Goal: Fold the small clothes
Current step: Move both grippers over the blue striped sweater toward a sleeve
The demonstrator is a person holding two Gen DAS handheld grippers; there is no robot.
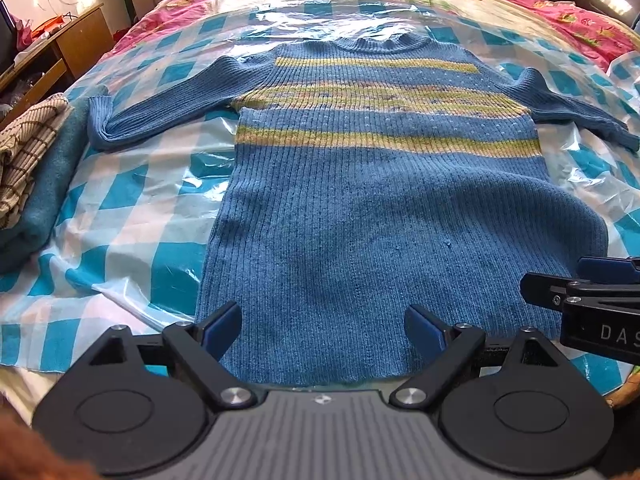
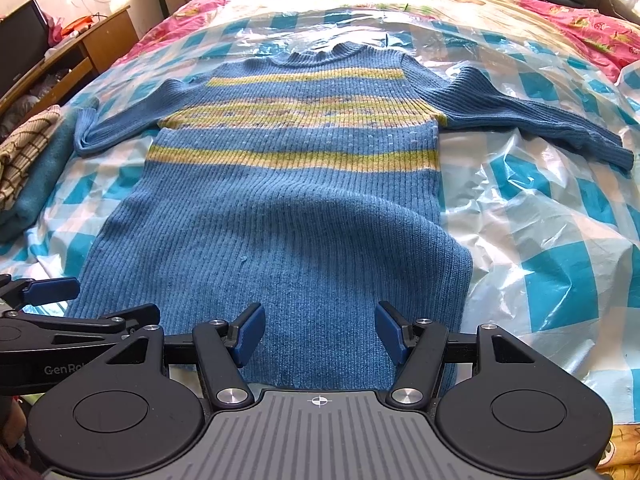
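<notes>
A blue ribbed sweater (image 1: 360, 208) with yellow stripes lies flat on the bed, collar far, hem near, both sleeves spread out; it also shows in the right wrist view (image 2: 288, 232). My left gripper (image 1: 323, 330) is open and empty, its fingers over the hem's left part. My right gripper (image 2: 320, 330) is open and empty over the hem's right part. The right gripper shows at the right edge of the left wrist view (image 1: 592, 296); the left gripper shows at the left edge of the right wrist view (image 2: 60, 312).
A clear plastic sheet (image 1: 132, 200) covers the blue-checked bedspread under the sweater. Folded clothes, a teal one (image 1: 44, 184) and a beige checked one (image 1: 24, 148), lie at the left. A wooden desk (image 1: 72, 40) stands beyond the bed's left side.
</notes>
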